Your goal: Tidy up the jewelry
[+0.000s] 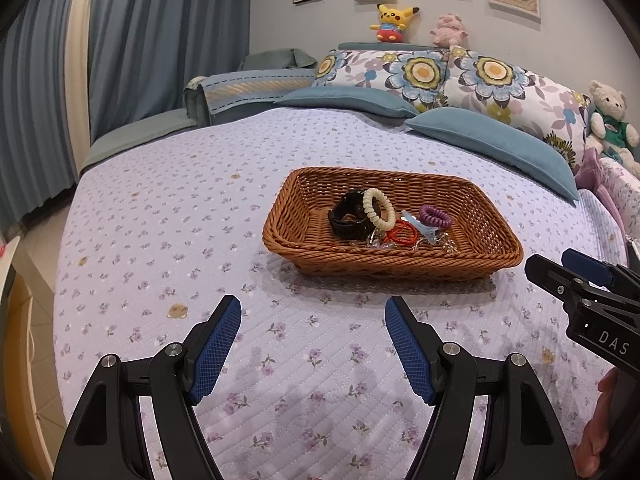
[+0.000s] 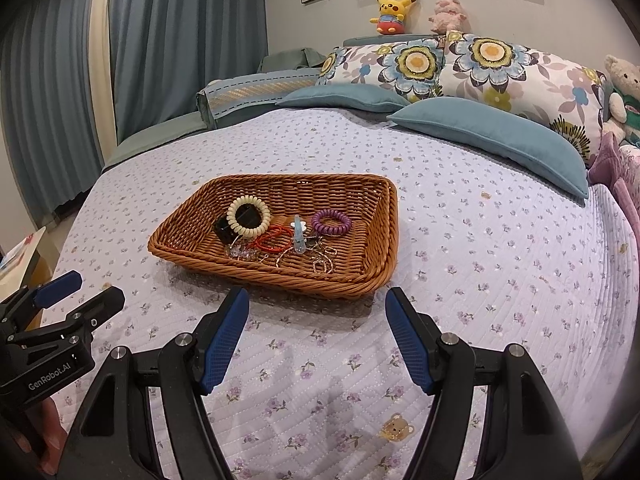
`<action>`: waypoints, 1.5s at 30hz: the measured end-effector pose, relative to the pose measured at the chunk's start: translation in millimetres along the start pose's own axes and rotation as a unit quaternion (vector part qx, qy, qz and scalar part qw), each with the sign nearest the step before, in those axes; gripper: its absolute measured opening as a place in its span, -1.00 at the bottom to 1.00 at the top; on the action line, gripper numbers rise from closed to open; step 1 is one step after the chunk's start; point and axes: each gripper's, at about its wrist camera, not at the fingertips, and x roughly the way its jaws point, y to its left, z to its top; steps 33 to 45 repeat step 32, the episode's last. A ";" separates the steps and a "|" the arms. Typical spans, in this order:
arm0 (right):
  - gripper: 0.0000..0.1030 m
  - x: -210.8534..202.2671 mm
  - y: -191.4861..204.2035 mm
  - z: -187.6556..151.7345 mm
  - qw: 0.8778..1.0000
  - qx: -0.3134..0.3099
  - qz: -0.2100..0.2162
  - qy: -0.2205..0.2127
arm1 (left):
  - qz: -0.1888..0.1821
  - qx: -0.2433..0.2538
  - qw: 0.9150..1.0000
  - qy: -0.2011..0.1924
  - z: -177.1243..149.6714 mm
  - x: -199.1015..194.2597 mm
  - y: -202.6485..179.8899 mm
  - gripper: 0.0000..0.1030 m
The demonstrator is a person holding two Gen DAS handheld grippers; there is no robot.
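Claws (image 1: 313, 314) open before basket (image 1: 400, 268).

free: quilt (image 1: 160, 220) before basket (image 1: 400, 268) | obstacle: pillows (image 1: 492, 140) behind

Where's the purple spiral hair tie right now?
In both views, the purple spiral hair tie lies in the wicker basket, right of the blue clip.
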 end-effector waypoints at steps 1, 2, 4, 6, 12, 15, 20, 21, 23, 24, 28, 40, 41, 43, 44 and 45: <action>0.41 0.0 0.0 0.0 1.000 0.000 0.000 0.000 | 0.000 0.000 1.000 0.000 -0.1 0.3 -0.2 0.47; 0.41 0.4 0.1 -0.1 1.000 0.000 0.000 0.000 | 0.000 -0.001 1.000 0.000 -0.1 0.4 -0.3 0.47; 0.41 0.1 0.0 -0.2 1.000 0.000 0.000 0.000 | 0.000 0.000 1.000 0.000 0.3 0.3 0.2 0.47; 0.41 0.0 0.2 -0.1 1.000 -0.001 0.000 0.000 | 0.000 0.000 1.000 0.000 0.4 0.3 0.2 0.47; 0.41 -0.3 -0.4 0.0 1.000 0.000 0.000 0.000 | 0.000 0.000 1.000 0.000 0.3 0.2 0.5 0.47; 0.41 -0.1 -0.3 -0.1 1.000 -0.001 0.000 0.000 | 0.000 0.000 1.000 0.000 0.2 0.3 0.0 0.47; 0.41 -0.2 -0.6 -0.2 1.000 -0.001 0.000 -0.001 | 0.000 0.000 1.000 -0.001 0.5 0.7 0.3 0.47; 0.41 -0.2 -0.5 -0.1 1.000 -0.001 0.000 0.000 | 0.001 0.001 1.000 -0.001 0.7 0.4 0.4 0.47; 0.41 -0.2 -0.6 -0.2 1.000 -0.001 0.000 0.000 | 0.002 0.002 1.000 -0.001 0.6 0.5 0.5 0.47; 0.41 -0.3 -0.5 -0.1 1.000 -0.001 0.000 0.000 | 0.004 0.003 1.000 -0.002 1.0 0.3 0.5 0.47; 0.41 -0.2 -0.4 -0.1 1.000 -0.001 0.000 -0.001 | 0.009 0.007 1.000 -0.014 1.9 -2.5 0.6 0.47; 0.41 -0.2 -0.4 -0.2 1.000 -0.001 0.000 0.000 | 0.006 0.013 1.000 -0.017 1.6 -5.1 -1.5 0.47; 0.41 -0.2 -0.4 -0.2 1.000 -0.001 0.000 0.000 | 0.006 0.013 1.000 -0.017 1.6 -5.1 -1.5 0.47; 0.41 -0.2 -0.4 -0.2 1.000 -0.001 0.000 0.000 | 0.006 0.013 1.000 -0.017 1.6 -5.1 -1.5 0.47; 0.41 -0.2 -0.4 -0.2 1.000 -0.001 0.000 0.000 | 0.006 0.013 1.000 -0.017 1.6 -5.1 -1.5 0.47; 0.41 -0.2 -0.4 -0.2 1.000 -0.001 0.000 0.000 | 0.006 0.013 1.000 -0.017 1.6 -5.1 -1.5 0.47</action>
